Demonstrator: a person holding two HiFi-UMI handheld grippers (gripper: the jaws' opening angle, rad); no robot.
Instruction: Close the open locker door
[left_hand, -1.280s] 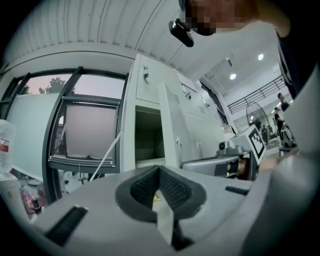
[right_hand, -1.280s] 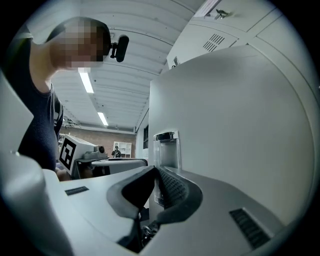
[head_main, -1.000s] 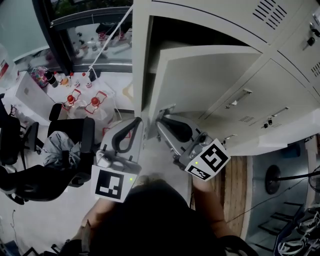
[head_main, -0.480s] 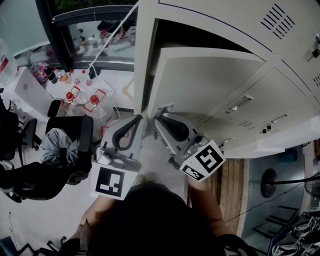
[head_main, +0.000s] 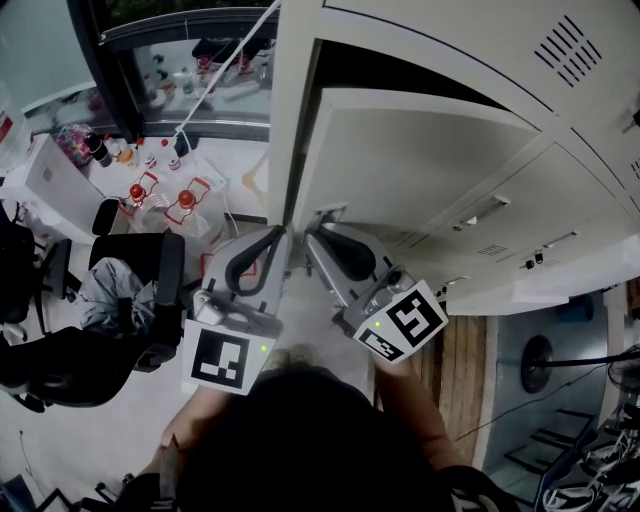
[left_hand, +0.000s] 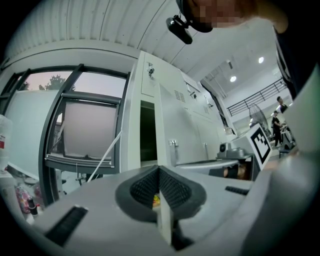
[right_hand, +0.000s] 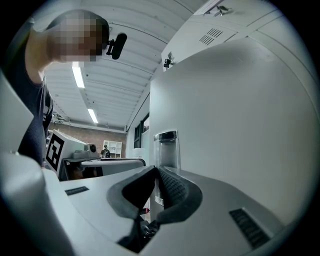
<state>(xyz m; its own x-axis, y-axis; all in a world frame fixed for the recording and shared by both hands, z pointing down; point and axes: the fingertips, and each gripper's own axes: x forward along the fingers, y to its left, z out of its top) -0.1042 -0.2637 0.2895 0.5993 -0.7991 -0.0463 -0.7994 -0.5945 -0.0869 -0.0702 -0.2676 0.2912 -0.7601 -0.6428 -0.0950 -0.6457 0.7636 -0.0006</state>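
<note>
Locker door (head_main: 400, 160) hung half open at the left end of the locker bank (head_main: 450, 30), its upright free edge with the latch (head_main: 327, 214) just ahead of the right gripper (head_main: 314, 240), which sat nearer than the left gripper (head_main: 282, 234); both tongs' jaws were pinched narrow.

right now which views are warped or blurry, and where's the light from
Head view: locker door edges bow, focus sharp, even light. Left gripper view: fisheye with black corners, soft near jaws, bright ceiling spots. Right gripper view: same fisheye, ceiling strip lights, door flatly lit.
</note>
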